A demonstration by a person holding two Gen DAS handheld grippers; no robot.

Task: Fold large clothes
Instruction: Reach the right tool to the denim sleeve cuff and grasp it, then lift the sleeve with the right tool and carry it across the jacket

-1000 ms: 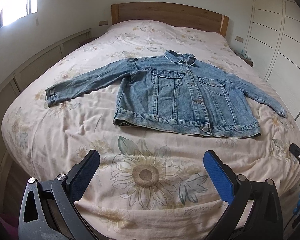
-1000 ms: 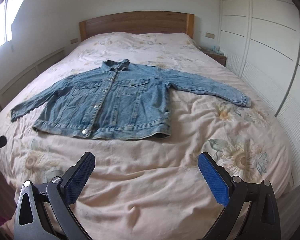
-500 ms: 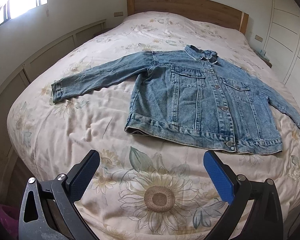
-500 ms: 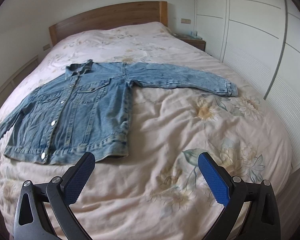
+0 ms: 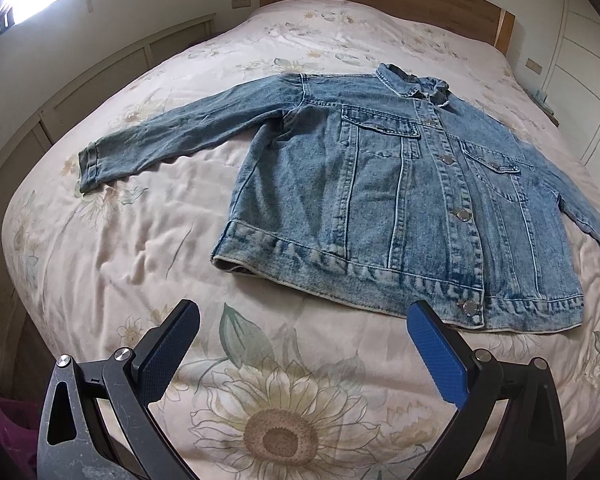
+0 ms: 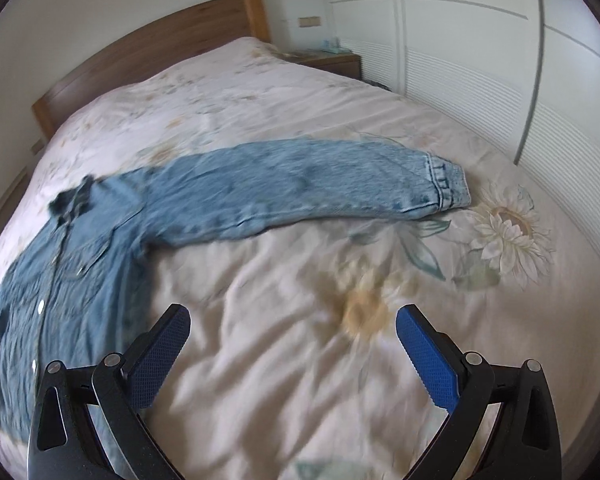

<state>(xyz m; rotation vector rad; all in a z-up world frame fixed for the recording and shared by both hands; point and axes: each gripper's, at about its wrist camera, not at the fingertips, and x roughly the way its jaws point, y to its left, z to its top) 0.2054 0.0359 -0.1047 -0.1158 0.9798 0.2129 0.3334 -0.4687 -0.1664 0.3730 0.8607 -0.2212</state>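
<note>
Bed [image 5: 100,280]: floral cover, soft and rumpled; it carries everything.
Denim jacket [image 5: 380,184]: spread flat, front up, buttoned, both sleeves out sideways. Likely heavy, stiffish cloth that keeps a crease; thick seams give good purchase.
Sleeve [image 6: 300,184]: lies toward the wardrobe side; I'd pinch it at the cuff [image 6: 446,186].
Hem [image 5: 340,268]: the other sensible hold.
Left gripper [image 5: 304,348]: low over the bed, just short of the hem, fingers spread wide, holding nothing.
Right gripper [image 6: 292,348]: aimed below the sleeve, fingers wide apart, empty.
</note>
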